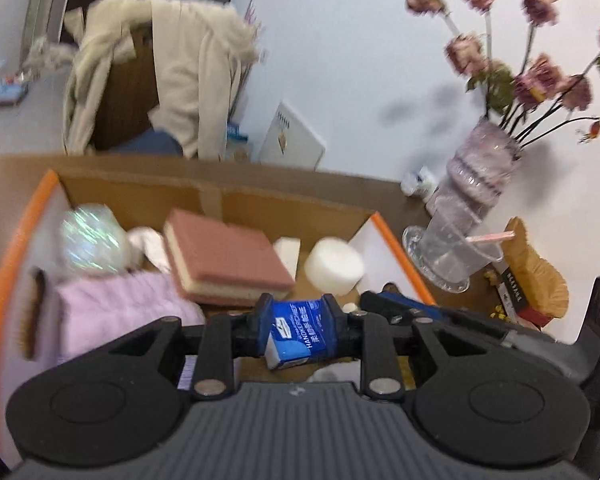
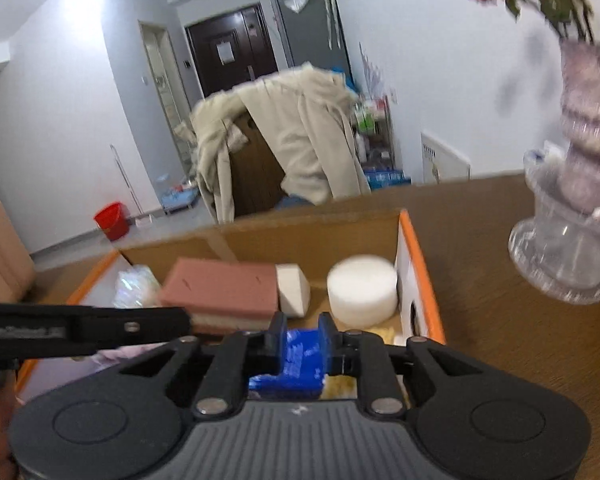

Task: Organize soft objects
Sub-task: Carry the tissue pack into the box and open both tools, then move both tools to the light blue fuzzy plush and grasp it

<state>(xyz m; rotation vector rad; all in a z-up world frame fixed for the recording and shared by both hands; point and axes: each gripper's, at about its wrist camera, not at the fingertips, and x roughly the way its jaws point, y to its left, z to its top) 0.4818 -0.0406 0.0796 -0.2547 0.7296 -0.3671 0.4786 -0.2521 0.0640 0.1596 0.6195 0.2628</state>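
Jaws of both grippers pinching half-hidden blue tissue packs (image 1: 300, 330) above box (image 1: 284, 184).

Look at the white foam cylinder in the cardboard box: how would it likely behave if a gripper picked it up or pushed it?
The white foam cylinder looks like soft foam, so it is probably light and would squash slightly under the pads. It stands on a flat end in the cardboard box, so a push would likely slide it; tipped onto its curved side, it could roll.
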